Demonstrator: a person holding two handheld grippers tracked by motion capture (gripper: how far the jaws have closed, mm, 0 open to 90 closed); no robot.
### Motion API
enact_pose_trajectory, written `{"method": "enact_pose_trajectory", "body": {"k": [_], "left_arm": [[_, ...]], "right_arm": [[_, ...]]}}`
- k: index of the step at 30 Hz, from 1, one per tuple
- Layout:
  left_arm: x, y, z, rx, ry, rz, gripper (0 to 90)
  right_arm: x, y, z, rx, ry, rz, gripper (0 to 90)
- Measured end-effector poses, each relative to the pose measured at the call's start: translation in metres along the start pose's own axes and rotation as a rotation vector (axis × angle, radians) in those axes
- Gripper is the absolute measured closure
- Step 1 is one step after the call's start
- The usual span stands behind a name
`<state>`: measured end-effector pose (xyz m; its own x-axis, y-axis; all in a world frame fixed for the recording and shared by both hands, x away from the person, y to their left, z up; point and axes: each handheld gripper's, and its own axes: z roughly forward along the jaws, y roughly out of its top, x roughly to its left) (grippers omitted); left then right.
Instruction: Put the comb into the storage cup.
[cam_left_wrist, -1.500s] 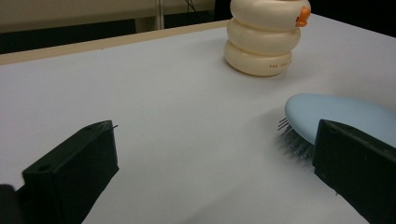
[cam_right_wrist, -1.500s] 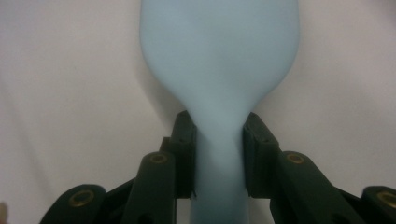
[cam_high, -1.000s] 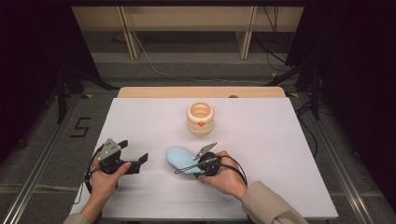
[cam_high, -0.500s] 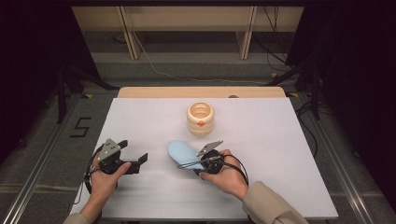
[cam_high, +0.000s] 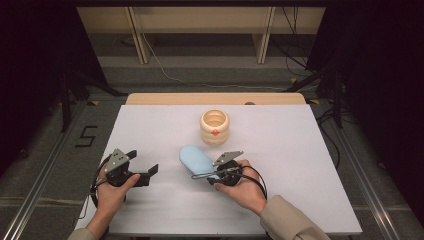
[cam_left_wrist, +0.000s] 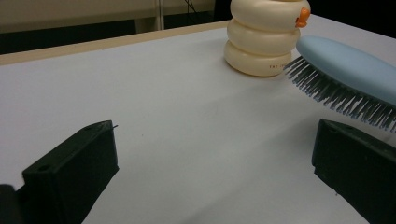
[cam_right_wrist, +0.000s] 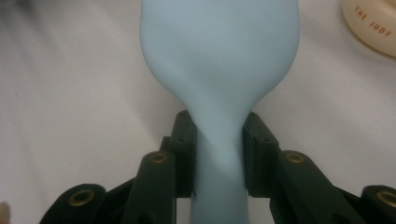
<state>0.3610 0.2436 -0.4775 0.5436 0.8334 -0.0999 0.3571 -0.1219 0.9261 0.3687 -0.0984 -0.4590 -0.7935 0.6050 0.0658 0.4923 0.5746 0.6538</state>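
Observation:
A light blue hairbrush (cam_high: 194, 159) lies out to the left of my right hand, bristles facing down, near the middle of the white table (cam_high: 300, 150). My right gripper (cam_high: 211, 173) is shut on its handle; in the right gripper view both pads press the narrow neck of the hairbrush (cam_right_wrist: 219, 56) inside the right gripper (cam_right_wrist: 218, 156). In the left gripper view the hairbrush (cam_left_wrist: 350, 70) shows its dark bristles just off the tabletop. My left gripper (cam_high: 142, 162) rests at the front left, open, with nothing between its fingers; its black jaws frame bare table in front of the left gripper (cam_left_wrist: 215, 177).
A cream ringed pot (cam_high: 214, 126) with an orange mark stands upright behind the brush, seen close in the left gripper view as the pot (cam_left_wrist: 266, 37) and at the corner as the pot (cam_right_wrist: 373, 23). Cables and stand legs lie on the floor beyond the table.
The brush head and my right gripper have crept slightly toward the pot. The left hand has stayed put.

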Motion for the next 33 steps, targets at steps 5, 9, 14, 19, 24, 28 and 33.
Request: {"method": "enact_pose_trajectory", "body": {"k": [5, 9, 14, 19, 24, 28, 33], "left_arm": [[0.0, 0.0, 0.0, 0.001, -0.001, 0.001, 0.0], [0.0, 0.0, 0.0, 0.0, -0.002, 0.002, 0.0], [-0.001, 0.0, 0.0, 0.001, -0.002, 0.003, 0.0], [-0.001, 0.0, 0.001, -0.003, -0.006, 0.001, 0.0], [-0.002, 0.0, 0.001, -0.003, -0.007, 0.002, 0.0], [-0.002, 0.0, 0.001, -0.003, -0.009, 0.005, 0.0], [-0.003, 0.0, 0.001, -0.005, -0.013, 0.005, 0.0]], "right_arm": [[0.0, 0.002, -0.004, -0.048, -0.012, 0.012, 70.1], [-0.001, 0.003, -0.007, -0.096, -0.021, 0.045, 70.1], [-0.003, 0.003, -0.011, -0.137, -0.038, 0.084, 70.1], [-0.005, 0.003, -0.015, -0.191, -0.047, 0.132, 70.1], [-0.007, 0.004, -0.018, -0.236, -0.054, 0.155, 70.1], [-0.007, 0.004, -0.019, -0.256, -0.059, 0.169, 70.1], [-0.007, 0.004, -0.02, -0.277, -0.064, 0.182, 70.1]]}}
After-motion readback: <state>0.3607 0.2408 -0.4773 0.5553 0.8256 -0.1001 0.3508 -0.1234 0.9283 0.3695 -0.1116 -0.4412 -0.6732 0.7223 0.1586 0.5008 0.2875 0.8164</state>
